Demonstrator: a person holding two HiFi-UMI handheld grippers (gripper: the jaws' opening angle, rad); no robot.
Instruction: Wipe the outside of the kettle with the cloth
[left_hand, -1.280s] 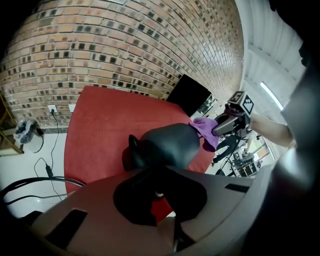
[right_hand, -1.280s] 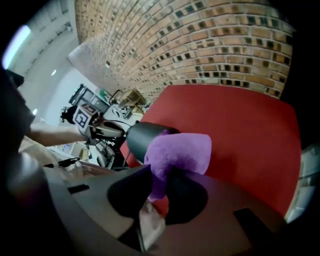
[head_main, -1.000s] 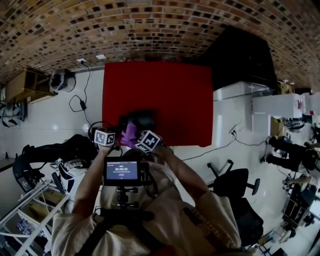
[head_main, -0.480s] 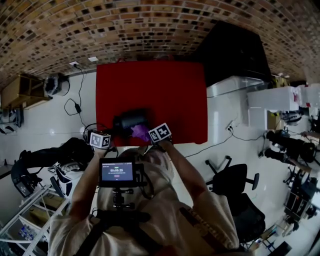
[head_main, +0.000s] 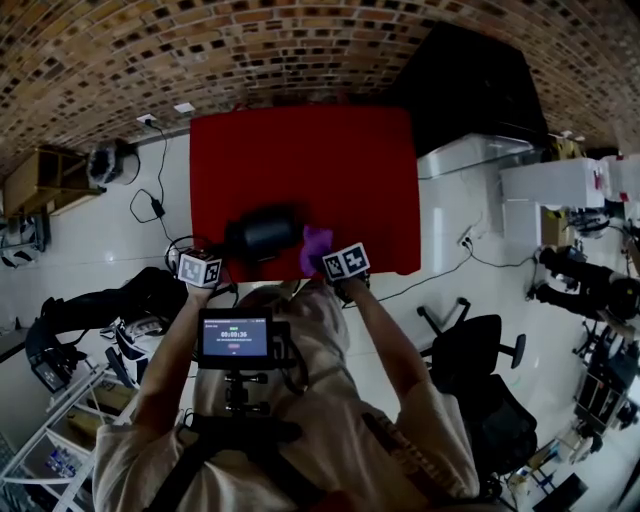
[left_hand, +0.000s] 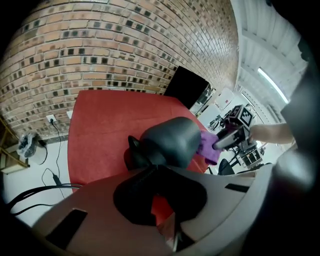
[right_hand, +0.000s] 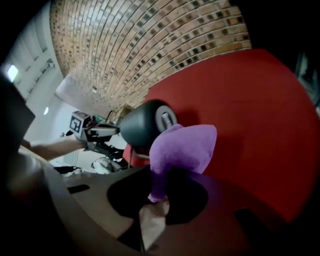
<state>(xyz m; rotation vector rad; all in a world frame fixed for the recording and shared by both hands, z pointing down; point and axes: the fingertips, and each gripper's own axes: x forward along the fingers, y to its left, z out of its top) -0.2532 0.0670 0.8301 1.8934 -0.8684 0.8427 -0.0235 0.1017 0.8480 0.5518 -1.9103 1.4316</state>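
**Parts count:** one kettle, one cloth, two tongs, one desk.

**Kettle.** The dark kettle (head_main: 265, 232) lies on its side at the near edge of the red desk (head_main: 300, 160), just below centre frame in the head view.

**Cloth.** The purple cloth (head_main: 316, 248) touches the kettle's right end in the head view.

**Right tongs.** The right tongs (head_main: 327, 262) are clenched on the cloth. In the right gripper view, the cloth (right_hand: 182, 147) rises out of the closed jaws and spreads against the kettle (right_hand: 142, 127).

**Left tongs.** The left tongs (head_main: 226, 260) are clenched, jaws together, with their tips at the kettle's left end. In the left gripper view, the kettle (left_hand: 170, 142) sits directly beyond the tips. No view shows whether any part of the kettle is pinched.

**View differences:**
- Only the right gripper view shows a round, pale-ringed face on the kettle's end. It also shows the left tongs (right_hand: 102, 131) reaching the kettle from the frame's left.
- Only the left gripper view shows a pointed black projection on the kettle's left side. It also shows the cloth (left_hand: 209, 147) and the right tongs (left_hand: 227, 140) at the right of the frame.
- Only the head view shows both marker cubes, a chest-mounted screen (head_main: 235, 338), a black office chair (head_main: 475, 365) at the lower right and cables on the white floor at the left.
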